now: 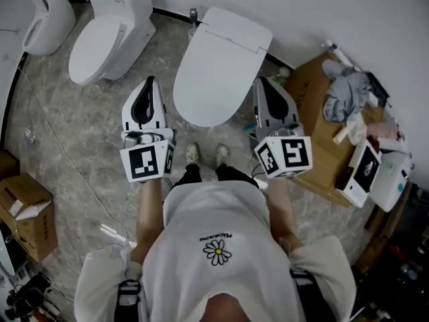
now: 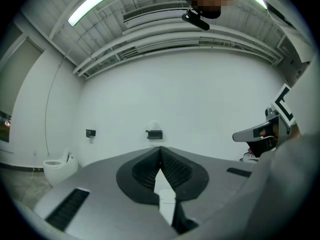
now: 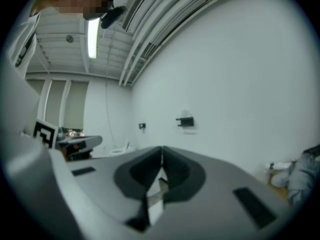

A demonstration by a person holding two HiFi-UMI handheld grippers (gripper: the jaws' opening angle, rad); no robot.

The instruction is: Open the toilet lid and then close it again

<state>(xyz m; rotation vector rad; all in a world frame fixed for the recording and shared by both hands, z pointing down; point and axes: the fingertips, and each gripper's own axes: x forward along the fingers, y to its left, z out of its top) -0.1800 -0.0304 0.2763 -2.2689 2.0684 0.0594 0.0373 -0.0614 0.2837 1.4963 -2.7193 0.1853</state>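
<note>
The white toilet (image 1: 218, 66) stands in the middle of the head view with its lid down flat. My left gripper (image 1: 151, 80) hangs beside the bowl's left side, apart from it, shut with nothing between its jaws. My right gripper (image 1: 260, 81) is level with it off the bowl's right side, also shut and empty. In the left gripper view the closed jaws of the left gripper (image 2: 160, 149) face a bare white wall. The right gripper (image 3: 161, 149) faces that wall too. Neither gripper view shows the toilet.
A second toilet (image 1: 110, 29) and a urinal (image 1: 47, 20) stand at the back left. To the right, a low brown cabinet (image 1: 322, 146) carries a grey cloth (image 1: 345, 92) and boxes. A cardboard box (image 1: 27, 210) sits on the left of the floor. The person's shoes (image 1: 204, 154) point at the bowl.
</note>
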